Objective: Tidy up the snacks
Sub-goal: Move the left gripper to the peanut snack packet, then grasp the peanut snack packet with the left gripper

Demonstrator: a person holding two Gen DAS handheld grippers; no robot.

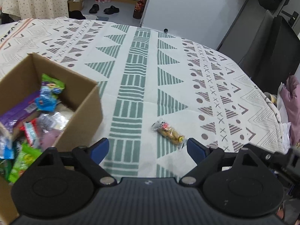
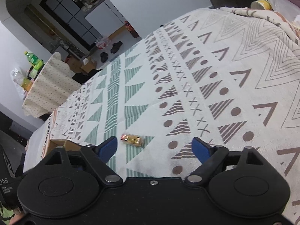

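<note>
Snack packet [image 1: 169, 132] lies alone on the desk [image 1: 187, 71]; both jaws spread, cardboard box [image 1: 82, 105] nearly full, pickup next.

"DAS" on black device [image 2: 6, 183]

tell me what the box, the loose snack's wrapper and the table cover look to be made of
Box: brown corrugated cardboard, matte, with raw cut edges along its open top.
Snack wrapper: thin clear plastic film, glossy, the yellow pieces showing through and the ends crimped.
Table cover: woven cloth, probably cotton, matte, lying with soft folds and a printed geometric pattern.
</note>
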